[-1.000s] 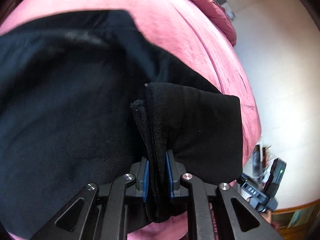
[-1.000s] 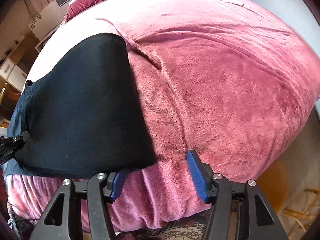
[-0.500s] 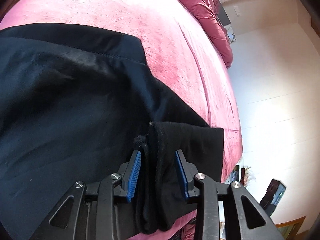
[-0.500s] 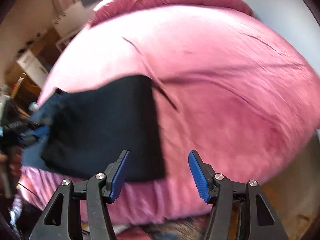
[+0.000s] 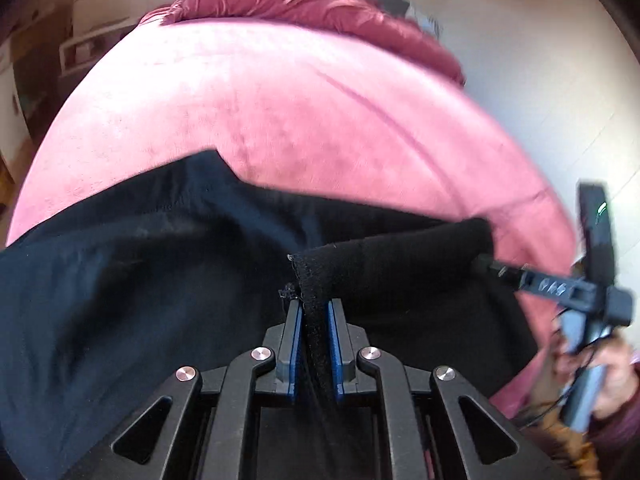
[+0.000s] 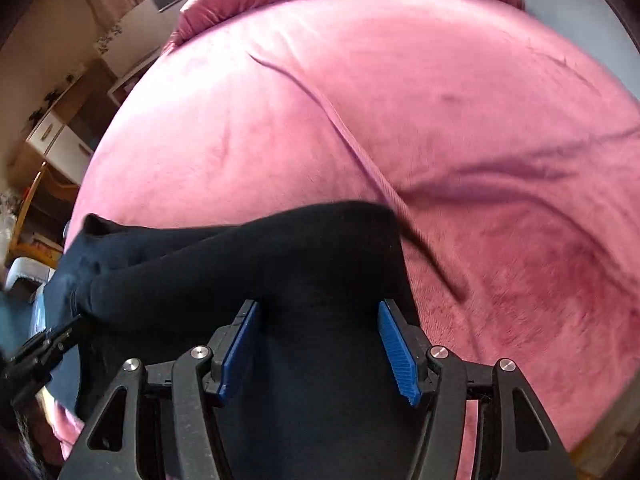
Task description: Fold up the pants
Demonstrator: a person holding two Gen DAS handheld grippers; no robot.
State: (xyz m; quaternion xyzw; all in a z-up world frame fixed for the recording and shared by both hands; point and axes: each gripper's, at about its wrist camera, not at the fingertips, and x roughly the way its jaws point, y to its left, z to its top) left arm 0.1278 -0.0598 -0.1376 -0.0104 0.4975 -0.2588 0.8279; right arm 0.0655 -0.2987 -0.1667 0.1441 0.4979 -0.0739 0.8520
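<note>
The black knit fabric pants [image 5: 168,280] lie on the pink plush-covered bed [image 5: 304,120], along its near edge, with one end raised off the cover.

Left gripper [image 5: 314,344]: the jaws are pressed together, pinching a bunched, stitched edge of the pants. The pinched fold stands upright between the blue pads [image 5: 295,344]. Below the pads the fabric is lost against the black gripper frame.

Right gripper [image 6: 320,356]: the jaws are spread wide, with the pants [image 6: 248,264] lying between and under them. Whether the blue pads [image 6: 398,356] touch the fabric cannot be told. In the left wrist view the right gripper [image 5: 496,266] reaches the right end of the pants; its tips are blurred and partly hidden by the fabric.

The near edge of the bed is hidden by both gripper frames. Both views show motion blur. The crumpled dark pink duvet [image 5: 312,0] lies at the far edge of the bed.

Change from 0.5 s ago: the left jaws, then parted around the fold, now clamp it. The right gripper, then short of the pants, now straddles them.
</note>
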